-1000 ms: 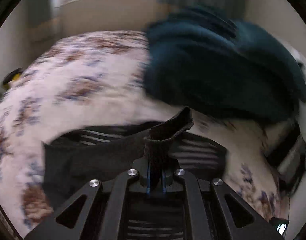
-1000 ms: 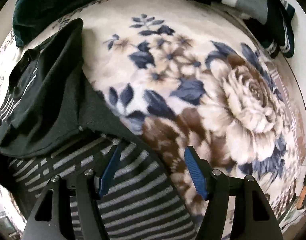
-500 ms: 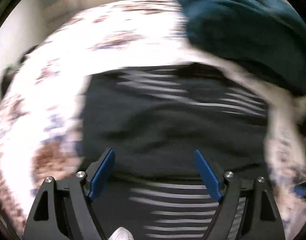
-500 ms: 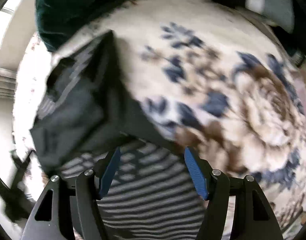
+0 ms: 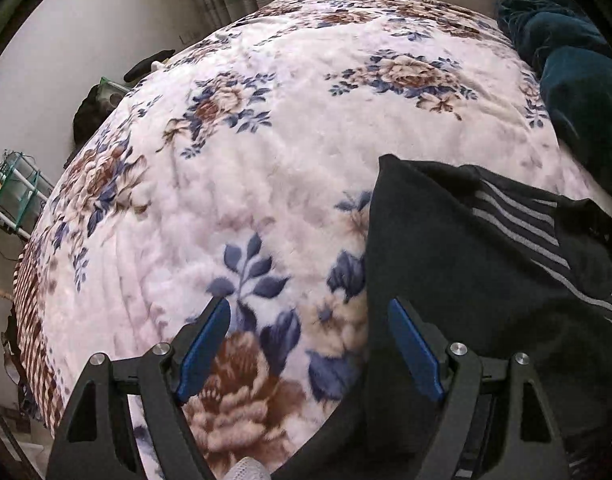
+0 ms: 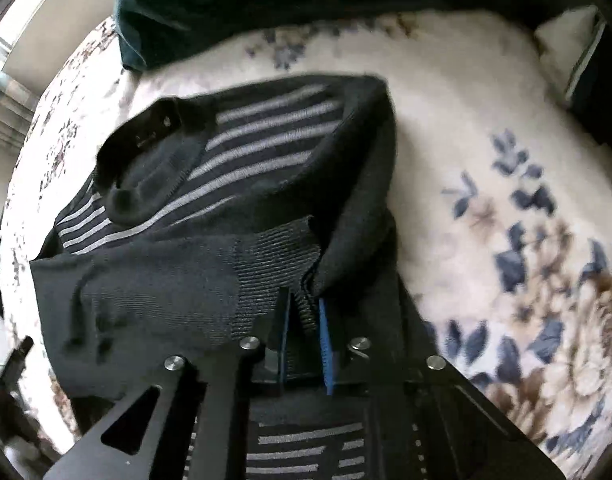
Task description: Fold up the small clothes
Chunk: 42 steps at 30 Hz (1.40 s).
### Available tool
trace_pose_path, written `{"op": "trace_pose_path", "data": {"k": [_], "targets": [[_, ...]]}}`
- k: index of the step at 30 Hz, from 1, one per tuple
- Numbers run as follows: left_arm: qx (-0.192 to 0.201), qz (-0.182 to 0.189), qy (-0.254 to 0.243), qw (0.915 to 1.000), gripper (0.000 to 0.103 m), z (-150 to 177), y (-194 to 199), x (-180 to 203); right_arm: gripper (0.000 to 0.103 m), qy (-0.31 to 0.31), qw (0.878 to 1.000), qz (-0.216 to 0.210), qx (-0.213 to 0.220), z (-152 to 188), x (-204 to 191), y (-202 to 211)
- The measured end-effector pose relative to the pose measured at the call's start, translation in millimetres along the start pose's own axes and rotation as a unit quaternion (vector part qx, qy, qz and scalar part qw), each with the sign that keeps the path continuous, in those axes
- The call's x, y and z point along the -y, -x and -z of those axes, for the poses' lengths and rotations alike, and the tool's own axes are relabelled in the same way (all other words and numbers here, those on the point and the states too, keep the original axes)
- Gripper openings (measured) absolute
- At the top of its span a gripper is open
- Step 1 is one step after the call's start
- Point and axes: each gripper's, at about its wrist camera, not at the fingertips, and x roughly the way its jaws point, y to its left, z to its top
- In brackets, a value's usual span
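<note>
Here the striped sweater (image 6: 242,184) is lying on the flowered blanket (image 5: 266,168), partly folded, with a sleeve brought over the body and the collar turned toward the far side. In the right wrist view, the right gripper (image 6: 304,316) is seen closing on a ribbed edge of the garment, most likely a cuff or hem; the knit is already pinched between the two blue pads and is pulled up a little from the rest. In the left wrist view, the left gripper (image 5: 310,344) is held wide apart above the blanket, and nothing is between its fingers; the near edge of the sweater is just beside its right finger (image 5: 414,348).

Several things could go wrong from here. Only a narrow strip of knit is caught, so it may slip out if the fold is carried over quickly. If more than one layer was taken, the layers below would be dragged and the fold already made could be opened again. The plush blanket could also hold the fabric back and cause wrinkles. The dark teal blanket (image 5: 578,92) is near and could be disturbed by a wide movement.
</note>
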Motion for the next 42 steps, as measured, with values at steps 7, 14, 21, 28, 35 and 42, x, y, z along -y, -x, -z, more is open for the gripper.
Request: {"op": "trace_pose_path", "data": {"k": [7, 14, 21, 28, 35, 42], "targets": [[-0.004, 0.019, -0.016, 0.9997, 0.081, -12.3, -13.1, 14.4, 0.001, -0.030, 0.999, 0.035, 0.009, 13.2, 29.5, 38.6], [-0.012, 0.028, -0.055, 0.9980, 0.081, -21.0, -28.0, 32.0, 0.001, -0.016, 0.999, 0.028, -0.034, 9.0, 36.5, 20.2], [0.001, 0.031, -0.085, 0.9959, 0.081, -21.6, -21.4, 45.6, 0.058, 0.071, 0.997, -0.003, -0.026, -23.1, 1.3, 45.6], [0.003, 0.037, -0.090, 0.9952, 0.081, -26.6, -28.3, 64.8, 0.050, 0.256, 0.958, -0.011, -0.132, -40.7, -82.4, -44.2], [-0.009, 0.028, -0.110, 0.9935, 0.081, -30.1, -53.1, 71.6, 0.003, 0.250, 0.963, 0.071, -0.070, -56.5, -76.1, -50.9], [0.011, 0.065, -0.087, 0.9940, 0.081, -16.9, -3.6, 53.4, 0.041, -0.050, 0.996, -0.064, -0.048, -22.3, 18.6, 32.9]]}}
